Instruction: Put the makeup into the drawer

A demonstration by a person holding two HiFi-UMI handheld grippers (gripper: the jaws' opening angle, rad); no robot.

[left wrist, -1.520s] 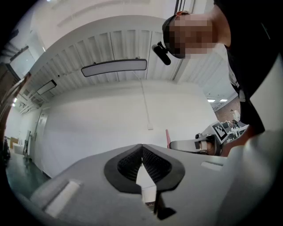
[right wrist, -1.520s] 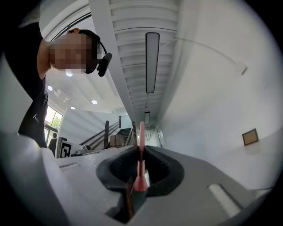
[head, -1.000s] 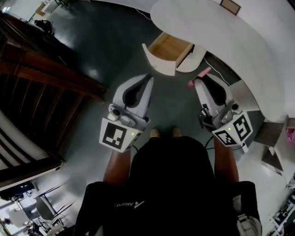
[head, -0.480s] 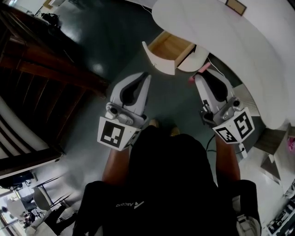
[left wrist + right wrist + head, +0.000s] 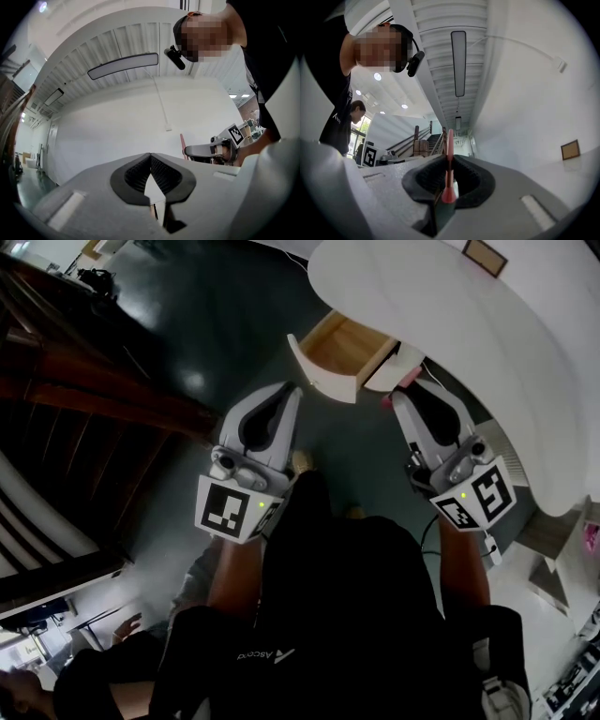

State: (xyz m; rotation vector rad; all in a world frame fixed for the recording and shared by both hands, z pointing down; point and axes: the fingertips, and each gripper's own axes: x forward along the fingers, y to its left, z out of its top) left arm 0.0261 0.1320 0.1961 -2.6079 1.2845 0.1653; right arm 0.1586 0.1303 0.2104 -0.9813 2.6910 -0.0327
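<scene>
While the right gripper [image 5: 448, 163] is clamped on the makeup [image 5: 449, 140], a thin pink stick held upright between its pads, the left gripper [image 5: 150, 156] has its jaws closed tip to tip with nothing between them. Makeup pokes out past the right jaw tips, thicker pink end sitting low in the jaw hollow. In the head view both grippers are held out in front of the person, well apart, both aimed toward the drawer [image 5: 349, 341]. Drawer is pulled out from under the curved white table [image 5: 459, 324], wooden inside showing, white front panel facing the grippers. Can't tell if anything is in it. Right gripper tip is near the drawer's right corner, just below the table edge, makeup not in the drawer yet. Left gripper is below and left of the drawer front, over the dark floor [image 5: 225, 315]. Wooden staircase [image 5: 84, 390] on the left side. Small framed picture [image 5: 485, 254] lies on the table top, far from the drawer. Each gripper shows up off to the side in the other's view.
</scene>
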